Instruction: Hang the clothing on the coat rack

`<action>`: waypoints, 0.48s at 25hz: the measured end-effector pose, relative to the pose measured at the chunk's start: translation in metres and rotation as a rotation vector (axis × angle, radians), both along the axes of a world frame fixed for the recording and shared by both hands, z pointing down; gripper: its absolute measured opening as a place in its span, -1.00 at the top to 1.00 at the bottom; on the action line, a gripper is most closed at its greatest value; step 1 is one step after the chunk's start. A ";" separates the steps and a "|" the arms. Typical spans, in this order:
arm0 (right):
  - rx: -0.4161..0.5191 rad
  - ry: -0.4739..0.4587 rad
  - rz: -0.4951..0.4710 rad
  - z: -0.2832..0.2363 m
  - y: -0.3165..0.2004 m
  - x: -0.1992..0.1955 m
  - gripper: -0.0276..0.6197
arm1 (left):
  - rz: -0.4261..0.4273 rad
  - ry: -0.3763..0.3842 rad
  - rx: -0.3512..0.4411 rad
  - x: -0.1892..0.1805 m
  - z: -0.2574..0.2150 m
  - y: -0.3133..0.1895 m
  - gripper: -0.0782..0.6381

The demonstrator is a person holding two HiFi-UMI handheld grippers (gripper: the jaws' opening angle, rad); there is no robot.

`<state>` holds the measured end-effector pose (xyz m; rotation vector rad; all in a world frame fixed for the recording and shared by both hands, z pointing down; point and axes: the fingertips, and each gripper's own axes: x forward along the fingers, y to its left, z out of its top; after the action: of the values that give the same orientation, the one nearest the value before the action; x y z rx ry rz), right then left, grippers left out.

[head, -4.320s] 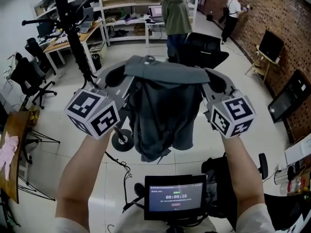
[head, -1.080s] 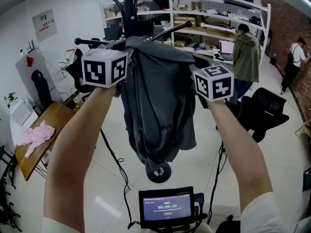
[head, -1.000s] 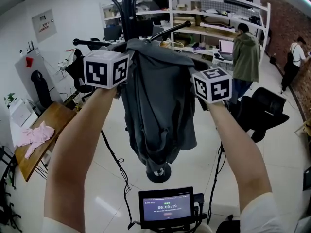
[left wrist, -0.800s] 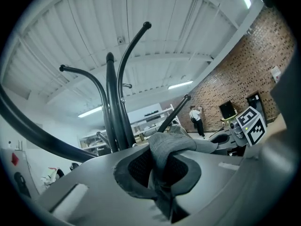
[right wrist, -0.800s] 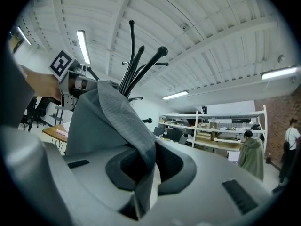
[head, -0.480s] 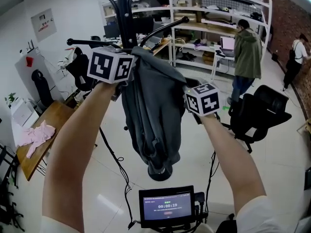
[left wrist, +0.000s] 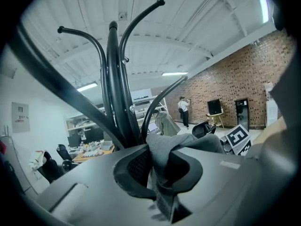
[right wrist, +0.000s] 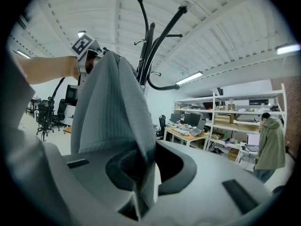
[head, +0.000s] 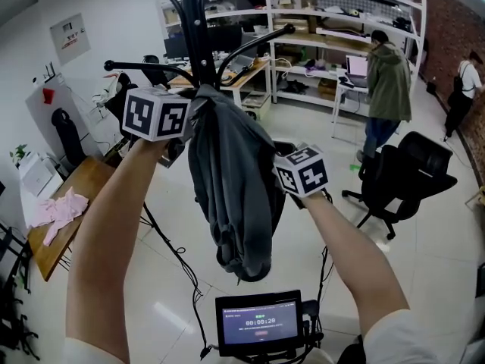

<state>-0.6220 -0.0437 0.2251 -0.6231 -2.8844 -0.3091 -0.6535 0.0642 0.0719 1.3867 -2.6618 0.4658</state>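
Note:
A dark grey garment (head: 227,180) hangs bunched between both grippers, right in front of the black coat rack (head: 193,21). My left gripper (head: 191,111) is held high beside the rack's pole. Its jaws are opening slightly, with a fold of the grey garment (left wrist: 188,142) still pinched between them at the left gripper (left wrist: 157,166). The rack's curved hooks (left wrist: 115,93) rise just behind it. My right gripper (head: 279,165) sits lower and to the right, shut on the garment's other edge (right wrist: 108,107) at the right gripper (right wrist: 141,166). The rack's hooks (right wrist: 150,46) stand beyond the cloth.
A person in a green jacket (head: 389,74) stands by shelves (head: 333,21) at the back right, with another person (head: 462,89) farther right. A black office chair (head: 405,177) is on the right. A wooden table (head: 45,241) with pink cloth (head: 57,207) sits left. A small screen (head: 260,323) is below.
The right gripper has dropped lower and come in toward the left one, so the garment now hangs narrower. The garment's top has moved up against the rack's pole.

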 end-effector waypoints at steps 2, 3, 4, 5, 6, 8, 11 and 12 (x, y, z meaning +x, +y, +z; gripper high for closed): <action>0.010 0.015 -0.017 0.006 0.008 0.001 0.82 | 0.022 0.017 -0.017 0.000 0.013 0.009 0.67; 0.015 0.021 -0.024 0.009 0.011 0.002 0.82 | 0.037 0.036 -0.043 0.001 0.025 0.013 0.63; 0.017 0.026 -0.028 0.011 0.013 0.003 0.82 | 0.055 0.054 -0.070 0.003 0.039 0.015 0.47; 0.016 0.030 -0.031 0.013 0.014 0.004 0.81 | 0.076 0.067 -0.081 0.008 0.050 0.015 0.34; 0.015 0.033 -0.033 0.014 0.015 0.005 0.82 | 0.095 0.075 -0.067 0.013 0.057 0.014 0.33; 0.015 0.037 -0.036 0.017 0.018 0.006 0.82 | 0.117 0.085 -0.002 0.022 0.066 0.014 0.34; 0.020 0.043 -0.036 0.020 0.022 0.007 0.82 | 0.135 0.114 0.069 0.029 0.081 0.017 0.33; 0.019 0.045 -0.036 0.021 0.023 0.008 0.82 | 0.136 0.124 0.091 0.031 0.086 0.020 0.33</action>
<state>-0.6145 -0.0207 0.2465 -0.6705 -2.8271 -0.3233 -0.6226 0.0845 0.1579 1.5740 -2.5302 0.2638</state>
